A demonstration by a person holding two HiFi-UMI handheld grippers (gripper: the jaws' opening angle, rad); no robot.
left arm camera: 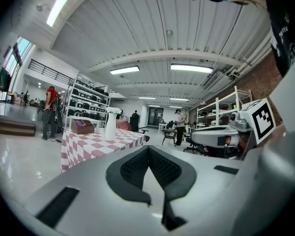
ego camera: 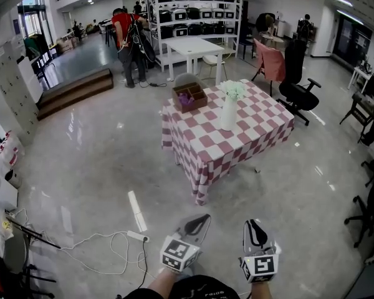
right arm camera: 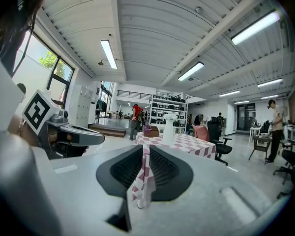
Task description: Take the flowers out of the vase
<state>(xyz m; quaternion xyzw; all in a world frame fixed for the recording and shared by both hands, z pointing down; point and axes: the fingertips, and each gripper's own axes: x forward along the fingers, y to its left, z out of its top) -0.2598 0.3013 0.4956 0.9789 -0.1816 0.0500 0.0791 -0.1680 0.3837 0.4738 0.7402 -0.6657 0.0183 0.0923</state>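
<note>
A white vase (ego camera: 228, 114) with white flowers (ego camera: 232, 90) stands upright on a table with a pink-and-white checked cloth (ego camera: 249, 136), mid-room. Both grippers are held low at the bottom edge of the head view, well short of the table. My left gripper (ego camera: 204, 218) is shut and empty, its pads meeting at the tips (left arm camera: 148, 149); it sees the vase (left arm camera: 110, 126) far off to its left. My right gripper (ego camera: 254, 224) has its jaws a narrow slit apart (right arm camera: 146, 149), nothing between them. The vase (right arm camera: 168, 131) and table (right arm camera: 187, 142) lie straight ahead of it.
A brown box (ego camera: 189, 96) holding something purple sits on the table's far corner. A power strip with white cable (ego camera: 137, 235) lies on the floor to the left. A black office chair (ego camera: 297, 83), a white table (ego camera: 193, 47) and a person in red (ego camera: 126, 39) are beyond.
</note>
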